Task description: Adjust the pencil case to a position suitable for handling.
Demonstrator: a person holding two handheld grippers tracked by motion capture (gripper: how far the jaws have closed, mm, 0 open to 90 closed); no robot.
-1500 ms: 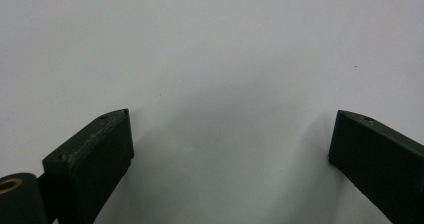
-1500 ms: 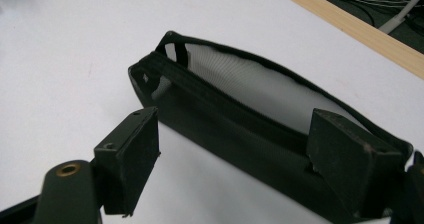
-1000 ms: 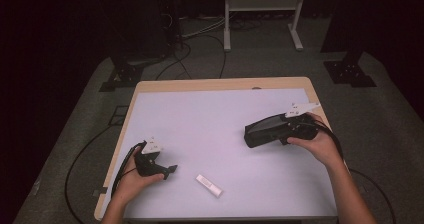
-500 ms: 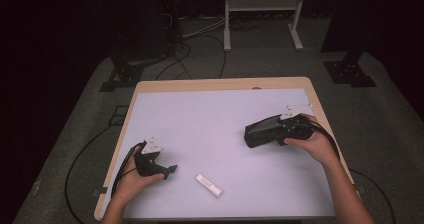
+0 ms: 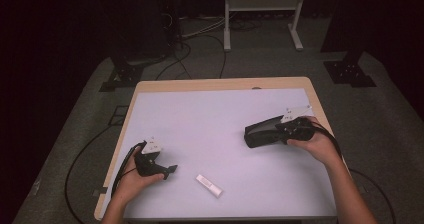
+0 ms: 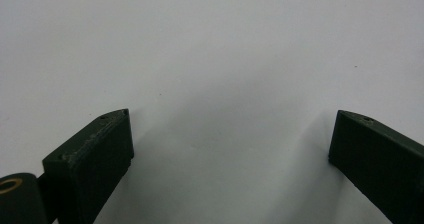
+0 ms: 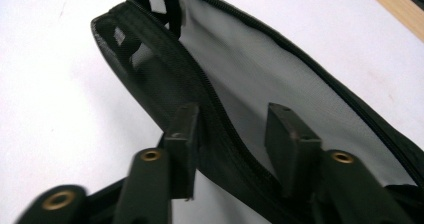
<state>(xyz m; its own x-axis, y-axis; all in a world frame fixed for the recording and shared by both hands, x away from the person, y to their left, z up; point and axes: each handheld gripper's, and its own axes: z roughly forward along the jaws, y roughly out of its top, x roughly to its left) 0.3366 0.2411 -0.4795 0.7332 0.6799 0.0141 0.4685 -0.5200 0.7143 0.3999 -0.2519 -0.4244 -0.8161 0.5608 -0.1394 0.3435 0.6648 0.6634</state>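
A: Right gripper (image 7: 235,134) first. How far apart?

B: Drawn in most of the way, clamped on the zip rim of a black mesh pouch (image 7: 280,64). One jaw outside the rim, the other inside the mouth against the grey mesh wall. Narrow gap between the two, taken up by the rim.

A: And from the high view?

B: Same right gripper (image 5: 282,131) at the right side of the table (image 5: 210,114), gripped in the right hand (image 5: 315,141). Pouch (image 5: 262,133) sticking out leftward from the jaws, tilted, open end toward the gripper. Hard to tell whether resting on the surface or lifted a little.

A: Left gripper (image 6: 230,149)?

B: Spread wide, nothing between the jaws. Pointed down at bare white tabletop, tips close above the surface, soft shadows under each.

A: Placement on the table?

B: Near the front left corner in the high view, left gripper (image 5: 172,170) held in the left hand (image 5: 131,176), jaws aimed to the right. Cable trailing off the table edge behind the wrist.

A: Anything close by?

B: A small white bar (image 5: 209,185), flat on the surface, lying at a slant just to the right of the left jaws, not touching. Well apart from the pouch. Too small to read as anything more exact.
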